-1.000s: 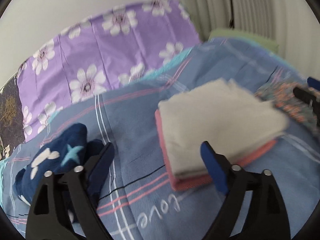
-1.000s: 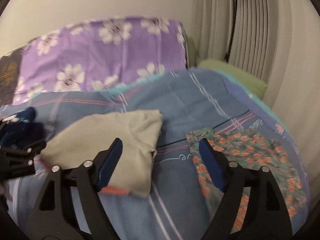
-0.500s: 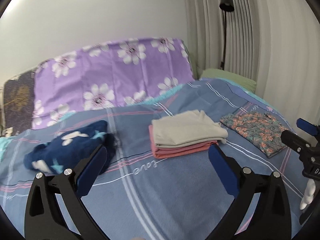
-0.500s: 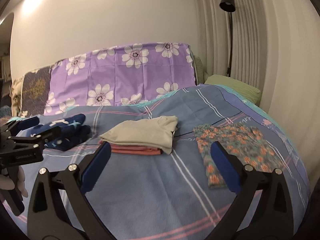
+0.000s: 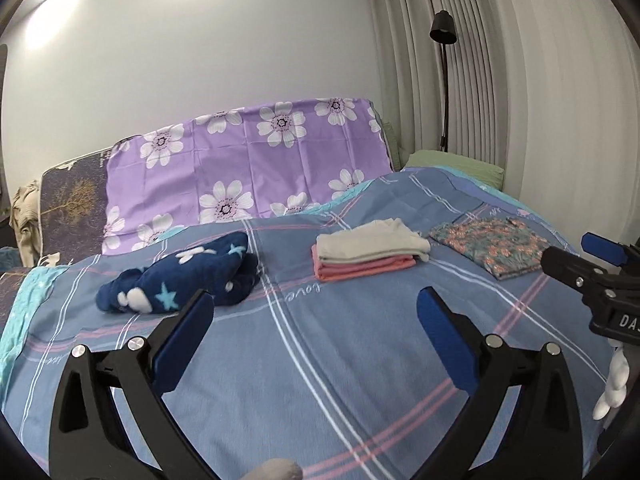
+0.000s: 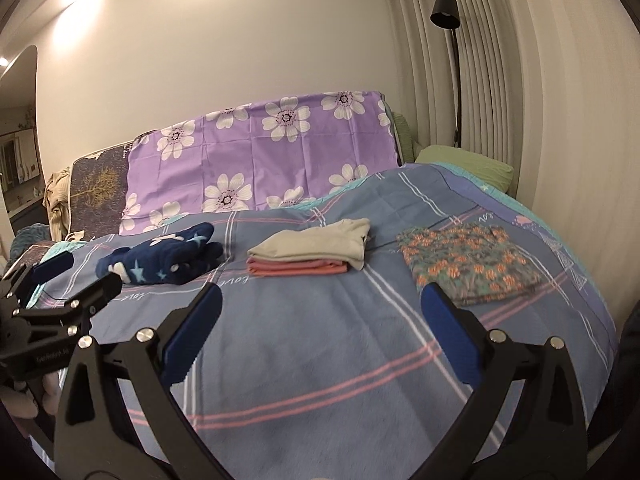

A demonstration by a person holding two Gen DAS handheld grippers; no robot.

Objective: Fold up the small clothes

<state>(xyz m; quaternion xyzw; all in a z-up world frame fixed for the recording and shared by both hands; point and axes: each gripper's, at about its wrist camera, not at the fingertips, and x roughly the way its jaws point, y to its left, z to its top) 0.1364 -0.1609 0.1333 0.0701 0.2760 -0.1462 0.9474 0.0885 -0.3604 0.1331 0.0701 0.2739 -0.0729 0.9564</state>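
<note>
A folded beige garment lies on top of a folded pink one in the middle of the bed. Left of the stack sits a crumpled navy fleece piece with stars. Right of it a floral patterned garment lies flat. My left gripper and my right gripper both hang open and empty over the near part of the bed, well back from the clothes. Each shows at the edge of the other's view.
The blue plaid bedcover spreads wide in front. A purple flowered cloth covers the headboard. A green pillow lies at the back right, beside a black floor lamp and pale curtains.
Both grippers have pulled back and up from the beige and pink stack, which now lies farther off. Their jaws stand a little wider than a second ago.
</note>
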